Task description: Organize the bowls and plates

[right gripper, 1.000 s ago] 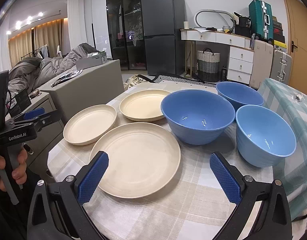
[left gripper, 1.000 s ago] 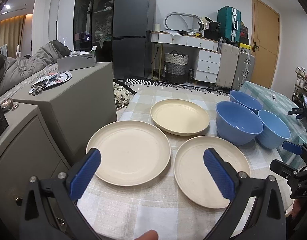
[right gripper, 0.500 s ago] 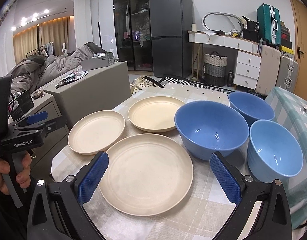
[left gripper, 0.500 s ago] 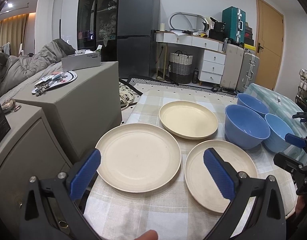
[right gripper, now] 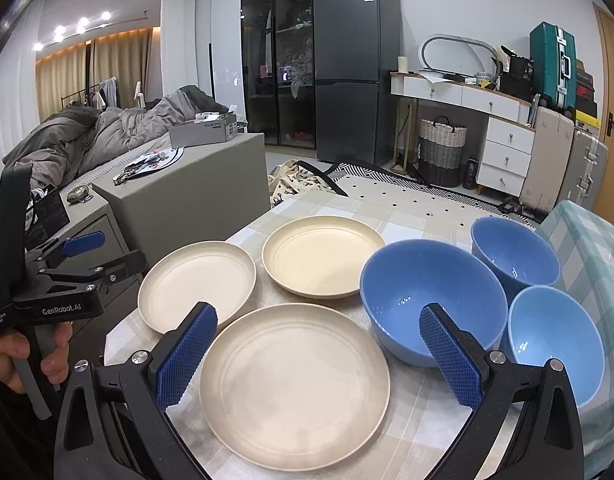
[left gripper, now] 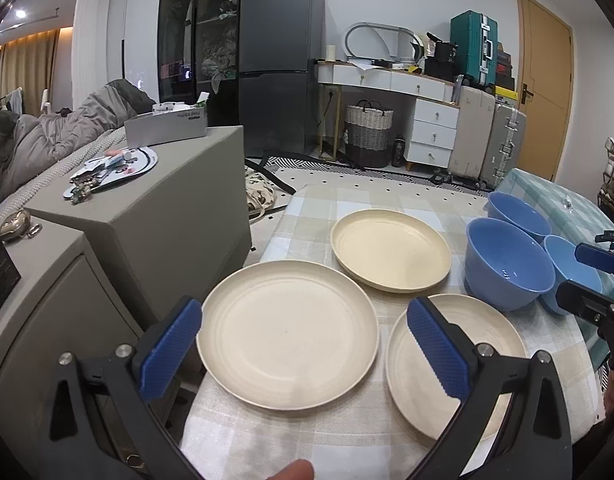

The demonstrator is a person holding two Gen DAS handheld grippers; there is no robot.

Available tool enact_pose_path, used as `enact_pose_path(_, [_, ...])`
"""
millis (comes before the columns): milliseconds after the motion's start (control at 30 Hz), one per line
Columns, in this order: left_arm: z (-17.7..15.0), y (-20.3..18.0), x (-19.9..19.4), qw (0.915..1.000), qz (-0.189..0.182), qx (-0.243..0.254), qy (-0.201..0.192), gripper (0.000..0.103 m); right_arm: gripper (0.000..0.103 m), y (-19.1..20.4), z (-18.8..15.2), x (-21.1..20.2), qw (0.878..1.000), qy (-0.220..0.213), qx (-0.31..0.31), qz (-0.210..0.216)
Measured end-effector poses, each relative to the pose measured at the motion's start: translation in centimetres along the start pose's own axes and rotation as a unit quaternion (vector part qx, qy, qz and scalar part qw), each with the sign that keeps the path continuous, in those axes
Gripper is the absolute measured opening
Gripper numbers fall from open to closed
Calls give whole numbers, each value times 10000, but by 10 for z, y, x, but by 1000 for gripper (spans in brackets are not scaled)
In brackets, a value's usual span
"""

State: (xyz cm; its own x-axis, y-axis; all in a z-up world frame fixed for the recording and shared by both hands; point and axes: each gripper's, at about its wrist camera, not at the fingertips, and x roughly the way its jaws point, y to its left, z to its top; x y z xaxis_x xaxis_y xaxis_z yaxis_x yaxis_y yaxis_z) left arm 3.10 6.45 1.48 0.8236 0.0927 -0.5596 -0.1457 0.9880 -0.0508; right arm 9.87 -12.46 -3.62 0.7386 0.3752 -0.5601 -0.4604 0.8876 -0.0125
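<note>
Plates [left gripper: 287, 332] and bowls [right gripper: 431, 300] unmoved; both claws [left gripper: 303, 344] [right gripper: 319, 356] wide open, empty, seemingly drawn back slightly.

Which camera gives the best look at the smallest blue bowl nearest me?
The right wrist view: the smallest blue bowl shows most of its rim and inside. In the left wrist view that bowl is mostly hidden behind the right tool and the big bowl.

A home, a lived-in studio room: fridge [right gripper: 357, 76], bed with rumpled duvet [right gripper: 107, 136], white drawers [right gripper: 503, 152], suitcases [left gripper: 473, 54], laundry basket [left gripper: 367, 134].
</note>
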Motion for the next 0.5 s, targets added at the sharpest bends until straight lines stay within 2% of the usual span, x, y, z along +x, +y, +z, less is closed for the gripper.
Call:
enact_pose_path(233, [-9, 26, 11, 9994, 218, -189, 191, 103, 103, 10, 10, 27, 9994, 204, 87, 275])
enact_pose_path(500, [-15, 51, 30, 9982, 334, -316, 388, 103, 103, 39, 20, 55, 9978, 368, -175, 528])
